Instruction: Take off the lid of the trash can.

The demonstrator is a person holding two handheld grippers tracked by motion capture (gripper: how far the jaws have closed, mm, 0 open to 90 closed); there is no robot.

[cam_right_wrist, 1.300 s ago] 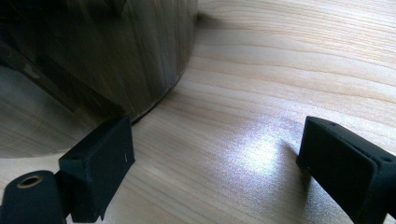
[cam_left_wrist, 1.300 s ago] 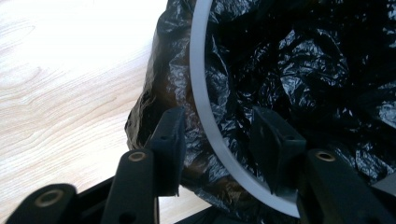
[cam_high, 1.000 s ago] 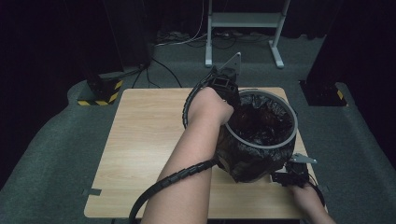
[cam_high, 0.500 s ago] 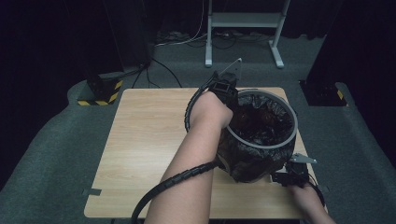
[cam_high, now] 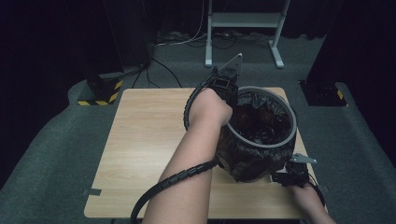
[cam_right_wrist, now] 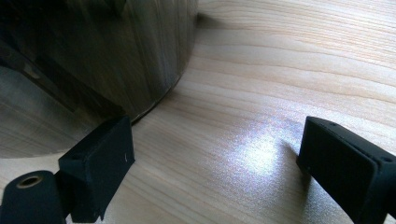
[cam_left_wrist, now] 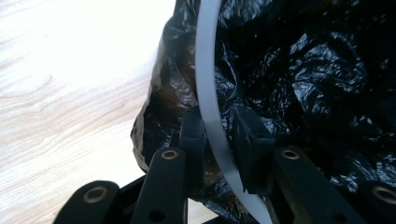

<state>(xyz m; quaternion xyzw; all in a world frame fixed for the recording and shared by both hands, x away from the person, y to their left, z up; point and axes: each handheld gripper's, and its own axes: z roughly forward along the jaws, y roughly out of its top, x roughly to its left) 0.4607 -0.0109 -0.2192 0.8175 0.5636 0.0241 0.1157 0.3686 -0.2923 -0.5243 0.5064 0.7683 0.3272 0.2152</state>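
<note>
Bin rim (cam_left_wrist: 208, 98) with black liner (cam_left_wrist: 299, 70) clamped by closing left hand-held gripper (cam_left_wrist: 218, 140) at 9 o'clock, right hand-held gripper (cam_right_wrist: 215, 163) open on worktop (cam_right_wrist: 280, 70), no writing legible.

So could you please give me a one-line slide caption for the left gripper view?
Left gripper closing its jaws astride the grey rim of a bin lined with a black bag.

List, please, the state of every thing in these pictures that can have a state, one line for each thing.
Bin: upright on the table, lined with a bag.
Black bag: inside the bin, its edge folded out over the grey rim.
Left tongs: jaws astride the rim, one outside and one inside, and just closing.
Right tongs: open, nothing between the jaws, low over the table beside the bin's base.
</note>
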